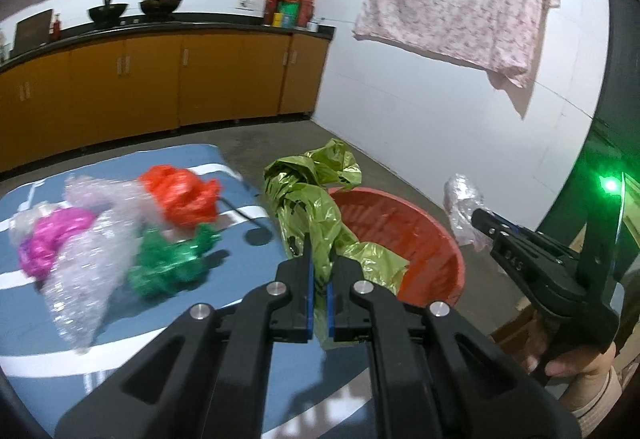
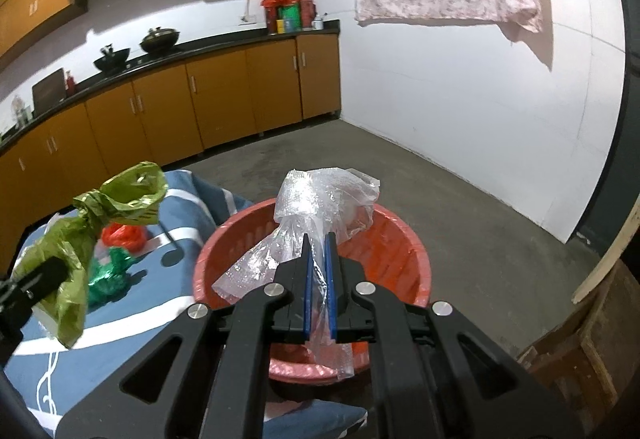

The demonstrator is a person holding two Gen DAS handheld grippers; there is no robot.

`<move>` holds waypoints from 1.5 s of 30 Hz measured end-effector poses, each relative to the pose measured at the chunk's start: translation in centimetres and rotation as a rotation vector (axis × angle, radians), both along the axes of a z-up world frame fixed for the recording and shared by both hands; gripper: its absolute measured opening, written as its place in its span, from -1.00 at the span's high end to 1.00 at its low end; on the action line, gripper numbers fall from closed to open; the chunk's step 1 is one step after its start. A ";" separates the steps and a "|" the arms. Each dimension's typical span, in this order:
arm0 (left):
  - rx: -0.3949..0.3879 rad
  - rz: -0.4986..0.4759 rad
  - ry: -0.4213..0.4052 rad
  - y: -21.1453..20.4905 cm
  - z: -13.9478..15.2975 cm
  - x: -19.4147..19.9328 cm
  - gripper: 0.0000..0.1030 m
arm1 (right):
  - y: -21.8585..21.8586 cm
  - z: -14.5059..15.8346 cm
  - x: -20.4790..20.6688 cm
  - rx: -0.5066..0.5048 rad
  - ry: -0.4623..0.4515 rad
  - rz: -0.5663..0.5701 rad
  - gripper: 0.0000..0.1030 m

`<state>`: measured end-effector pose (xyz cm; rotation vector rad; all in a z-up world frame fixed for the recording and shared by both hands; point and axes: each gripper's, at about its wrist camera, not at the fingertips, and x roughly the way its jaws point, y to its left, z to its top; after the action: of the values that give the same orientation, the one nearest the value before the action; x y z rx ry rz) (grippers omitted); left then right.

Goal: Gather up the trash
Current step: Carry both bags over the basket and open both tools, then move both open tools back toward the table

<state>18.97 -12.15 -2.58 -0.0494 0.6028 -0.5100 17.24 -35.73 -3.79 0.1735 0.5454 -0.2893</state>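
The worktop (image 1: 132, 323), covered in a blue cloth with white stripes, carries the rest of the trash: clear bubble wrap (image 1: 86, 279), an orange bag (image 1: 180, 197), a green bag (image 1: 168, 265) and a pink bag (image 1: 52, 239), bunched towards its far left part, while the red basin (image 2: 404, 239) sits just off its right edge, lower down, apparently on the floor. The left gripper (image 1: 319, 279) has its fingers narrowed on a crumpled olive-green bag (image 1: 312, 199), which hangs at the worktop's right edge with its loose end over the basin's near rim. The right gripper (image 2: 318, 279) has its fingers closed on a clear plastic bag (image 2: 320, 207), held above the basin. The main risk, as I judge it, is letting go too early: the olive-green bag is light and spread wide, so if it is dropped while partly over the rim it could catch there or slide down to the floor (image 2: 460, 199). The clear bag is more centred but limp, and may cling to the blue pads (image 2: 307, 299) instead of falling. With both grippers crowding one basin, the hands could also bump each other. The left view is blurred, so how much film the left fingers actually pinch is hard to tell; a thin pinch could slip.
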 end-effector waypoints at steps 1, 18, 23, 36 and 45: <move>0.001 -0.011 0.003 -0.6 -0.2 0.3 0.88 | -0.3 -0.1 0.2 0.006 0.000 -0.004 0.88; 0.000 -0.083 0.102 -6.7 -3.9 6.5 0.29 | -3.9 -0.9 3.7 0.094 -0.031 -0.022 0.70; 0.009 -0.041 0.089 -5.2 -4.3 6.5 -0.03 | -4.2 -1.3 3.1 0.109 -0.037 -0.036 0.12; 0.061 0.175 0.010 2.2 -2.6 3.6 -0.68 | -2.4 -0.7 1.6 0.066 -0.036 -0.038 -0.44; 0.114 0.335 -0.020 9.9 -2.2 0.7 -0.70 | 2.6 -0.3 1.6 0.029 -0.024 0.078 -0.44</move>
<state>19.63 -2.28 -4.82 -0.0363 0.5887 -0.1513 18.85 -33.16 -4.12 0.1831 0.5311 -0.2030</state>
